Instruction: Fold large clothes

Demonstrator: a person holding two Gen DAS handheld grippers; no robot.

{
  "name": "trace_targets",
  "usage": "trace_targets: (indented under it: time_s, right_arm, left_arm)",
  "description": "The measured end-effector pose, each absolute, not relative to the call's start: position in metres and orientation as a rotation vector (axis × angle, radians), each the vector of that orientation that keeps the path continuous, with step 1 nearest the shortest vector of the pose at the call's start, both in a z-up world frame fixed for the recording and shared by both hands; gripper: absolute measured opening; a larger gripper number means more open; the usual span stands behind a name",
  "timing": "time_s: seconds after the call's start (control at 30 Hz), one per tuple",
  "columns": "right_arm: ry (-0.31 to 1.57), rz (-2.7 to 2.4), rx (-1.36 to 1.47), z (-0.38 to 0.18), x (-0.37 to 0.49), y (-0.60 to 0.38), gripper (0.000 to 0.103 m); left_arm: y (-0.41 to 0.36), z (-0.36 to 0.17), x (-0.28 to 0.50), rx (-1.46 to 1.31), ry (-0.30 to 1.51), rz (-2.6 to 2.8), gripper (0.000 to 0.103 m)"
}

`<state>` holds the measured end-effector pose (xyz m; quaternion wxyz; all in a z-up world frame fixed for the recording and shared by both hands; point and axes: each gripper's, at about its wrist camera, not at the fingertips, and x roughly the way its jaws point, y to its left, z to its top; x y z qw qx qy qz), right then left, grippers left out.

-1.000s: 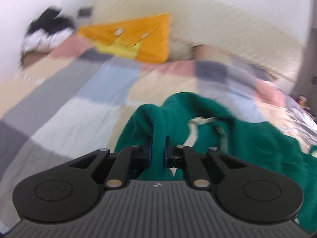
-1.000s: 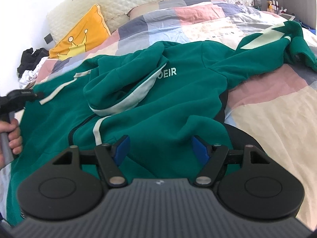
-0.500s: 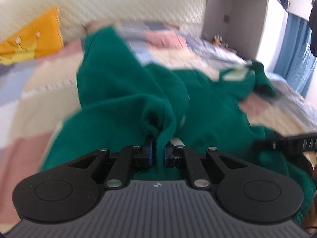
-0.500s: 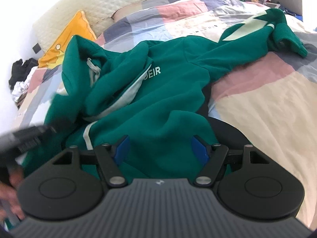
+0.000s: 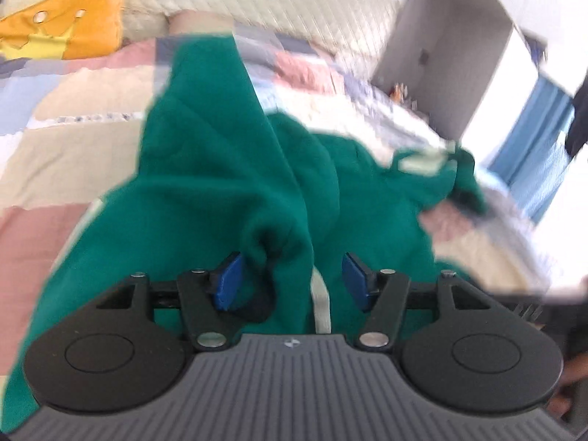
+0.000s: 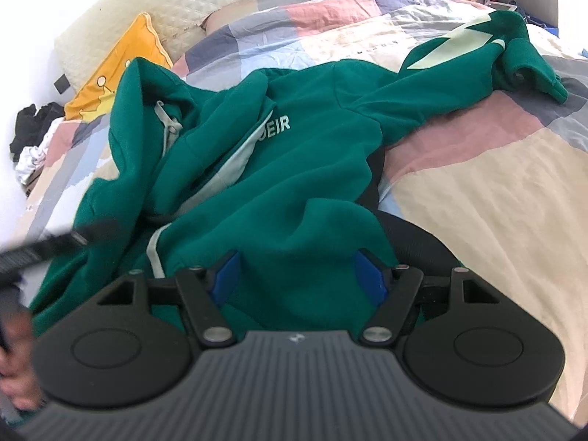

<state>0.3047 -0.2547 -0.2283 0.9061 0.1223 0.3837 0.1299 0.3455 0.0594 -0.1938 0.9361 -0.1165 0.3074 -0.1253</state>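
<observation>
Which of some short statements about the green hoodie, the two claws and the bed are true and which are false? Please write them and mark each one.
1. The green hoodie lies on a patchwork bed cover. True.
2. The left claw is clamped shut on the fabric. False: its jaws have just been opening, and a fold of cloth sits between them unpressed.
3. The right claw is open above the hoodie. True.
4. The cushion by the headboard is blue. False: it is orange-yellow.
5. The hoodie is neatly folded. False: it is crumpled, one sleeve stretched out.
</observation>
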Motion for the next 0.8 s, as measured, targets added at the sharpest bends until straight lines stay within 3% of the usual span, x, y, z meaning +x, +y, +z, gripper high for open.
trace_targets:
  time_s: [0.23,0.43,0.8]
  right_arm:
    - [0.841,0.273,0.224,-0.236,0.307,-0.249,0.07]
    - [0.844,0.271,0.219,-0.237,0.307,-0.249,0.07]
    - [0.853,0.273,0.201,-0.238,0.308,-0.244,0.072]
  left_arm:
    - [0.154,-0.161,0.334,-0.566,0.493,-0.152,0.075]
    - [0.208,-0.194,0.341,-0.791,0.668,-0.016,0.078]
    - [0.21,-0.208,0.282,-0.756,0.773,0.056,0.078]
